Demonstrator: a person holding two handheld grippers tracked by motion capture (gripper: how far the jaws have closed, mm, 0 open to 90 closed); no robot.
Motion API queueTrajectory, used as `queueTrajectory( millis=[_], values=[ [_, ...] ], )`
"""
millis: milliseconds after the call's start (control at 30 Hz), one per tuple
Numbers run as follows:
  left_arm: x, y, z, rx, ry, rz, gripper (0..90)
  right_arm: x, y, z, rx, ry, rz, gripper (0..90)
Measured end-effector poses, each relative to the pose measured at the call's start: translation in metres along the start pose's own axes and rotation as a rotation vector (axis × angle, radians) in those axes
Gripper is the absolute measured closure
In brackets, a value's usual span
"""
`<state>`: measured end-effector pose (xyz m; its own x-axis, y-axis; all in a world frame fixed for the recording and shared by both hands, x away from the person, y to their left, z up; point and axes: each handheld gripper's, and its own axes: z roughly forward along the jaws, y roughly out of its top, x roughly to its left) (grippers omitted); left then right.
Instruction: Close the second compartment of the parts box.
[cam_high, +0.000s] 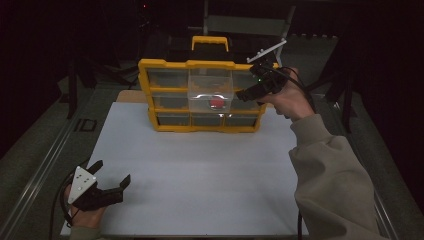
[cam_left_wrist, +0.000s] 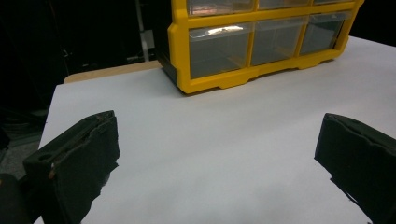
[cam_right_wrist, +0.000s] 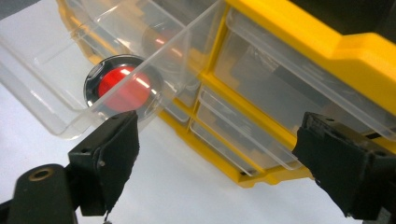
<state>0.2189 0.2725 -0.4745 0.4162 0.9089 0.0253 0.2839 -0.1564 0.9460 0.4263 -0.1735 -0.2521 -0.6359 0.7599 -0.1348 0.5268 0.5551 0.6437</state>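
1. Your right gripper (cam_high: 251, 93) is raised beside the yellow cabinet (cam_high: 145, 85), level with its middle row of drawers.
2. Its jaws are spread wide and hold nothing. In the right gripper view (cam_right_wrist: 212, 158) the gap between them shows the cabinet's lower drawers and the white table.
3. The clear drawer (cam_high: 210, 91) is pulled out of the cabinet's middle column. It juts forward, just off your right gripper's leading jaw tip.
4. In the right gripper view the drawer (cam_right_wrist: 60, 79) lies ahead of and above the left-hand jaw. That jaw's tip sits just under the drawer's front corner; you cannot tell whether the two touch.
5. A round red item (cam_high: 216, 103) lies on the drawer floor near its front wall. In the right gripper view the item (cam_right_wrist: 123, 88) sits just beyond the left-hand jaw tip, behind the clear wall.
6. Your left gripper (cam_high: 111, 173) rests low at the near left corner of the table (cam_high: 200, 170), well apart from the cabinet.
7. Its jaws are also spread wide and empty. In the left gripper view (cam_left_wrist: 217, 154) bare table lies between them, with the cabinet (cam_left_wrist: 219, 81) far ahead.
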Motion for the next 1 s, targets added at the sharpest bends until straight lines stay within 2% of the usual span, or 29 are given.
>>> queueTrajectory(
  millis=[333, 700, 1000],
  values=[
    [0.001, 0.000, 0.000, -0.003, 0.002, -0.004, 0.4, 0.005, -0.008, 0.003, 0.011, 0.017, -0.023, 13.5],
    [0.000, 0.001, 0.003, -0.001, -0.006, -0.002, 0.4, 0.008, -0.018, 0.006, 0.016, 0.043, -0.024, 15.4],
    [-0.001, 0.001, 0.003, -0.001, -0.007, 0.000, 0.4, 0.017, -0.021, 0.009, 0.015, 0.063, -0.060, 22.5]
  ],
)
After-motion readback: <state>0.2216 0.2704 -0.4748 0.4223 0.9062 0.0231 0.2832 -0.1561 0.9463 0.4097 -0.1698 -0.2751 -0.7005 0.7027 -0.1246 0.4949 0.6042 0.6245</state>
